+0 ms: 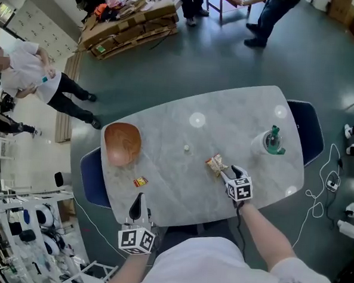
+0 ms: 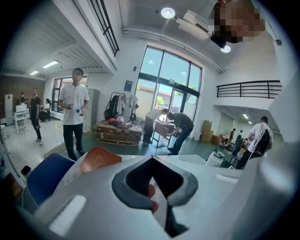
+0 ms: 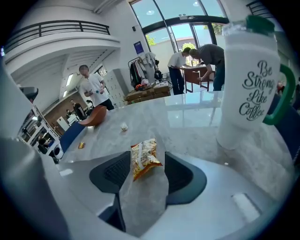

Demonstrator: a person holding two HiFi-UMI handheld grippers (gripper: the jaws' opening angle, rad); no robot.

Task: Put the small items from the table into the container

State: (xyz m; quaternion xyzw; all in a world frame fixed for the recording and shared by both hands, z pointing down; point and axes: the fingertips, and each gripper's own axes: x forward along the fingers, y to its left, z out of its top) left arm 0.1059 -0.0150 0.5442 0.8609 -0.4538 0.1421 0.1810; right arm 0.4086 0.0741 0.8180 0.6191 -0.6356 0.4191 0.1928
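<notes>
A yellow-and-red snack packet lies on the marble table. My right gripper is open around it. In the right gripper view the packet sits between the two dark pads of that gripper, and a gap shows on the right side. The wooden bowl stands at the table's left end. A small red-and-yellow sweet and a small white item lie between bowl and packet. My left gripper hovers at the front edge, pointing toward the sweet, with its tips together.
A white tumbler with a green handle stands at the table's right end, close beside my right gripper. Blue chairs sit at the left and right ends. People stand beyond the table, near a pallet of cardboard.
</notes>
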